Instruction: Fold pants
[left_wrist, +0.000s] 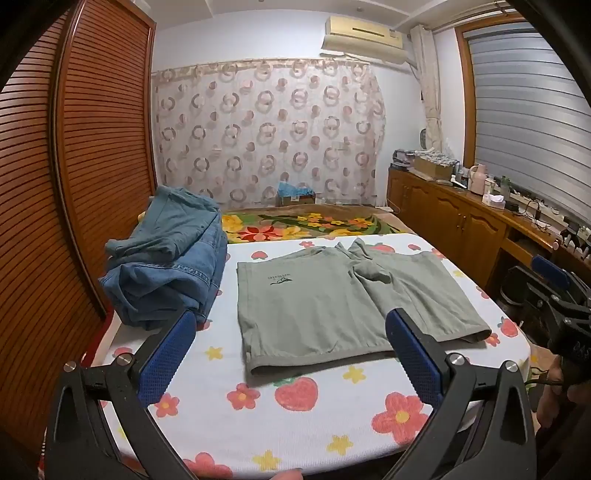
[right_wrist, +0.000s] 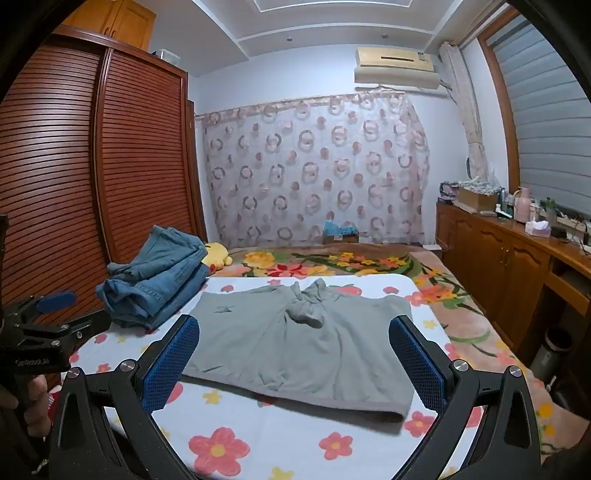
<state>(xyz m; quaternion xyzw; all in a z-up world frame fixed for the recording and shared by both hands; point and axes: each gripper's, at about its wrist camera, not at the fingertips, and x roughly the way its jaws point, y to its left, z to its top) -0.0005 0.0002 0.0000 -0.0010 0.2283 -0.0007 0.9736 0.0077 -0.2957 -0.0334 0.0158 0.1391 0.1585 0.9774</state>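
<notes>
Grey-green short pants (left_wrist: 332, 302) (right_wrist: 295, 339) lie spread flat on a white flowered sheet (left_wrist: 314, 413) (right_wrist: 280, 435), leg hems toward me, waistband bunched at the far side. My left gripper (left_wrist: 291, 325) hovers open above the near hem of the left leg, its blue pads wide apart and touching nothing. Over the near hems, my right gripper (right_wrist: 293, 332) is open too, its jaws empty. In the left wrist view the right gripper shows at the right edge, and the left one sits at the left edge of the right wrist view.
A pile of folded blue jeans (left_wrist: 166, 262) (right_wrist: 159, 277) sits on the sheet's far left corner, beside a slatted wooden wardrobe (left_wrist: 74, 166). A floral blanket (left_wrist: 303, 221) lies beyond. A wooden cabinet (left_wrist: 461, 218) with clutter runs along the right.
</notes>
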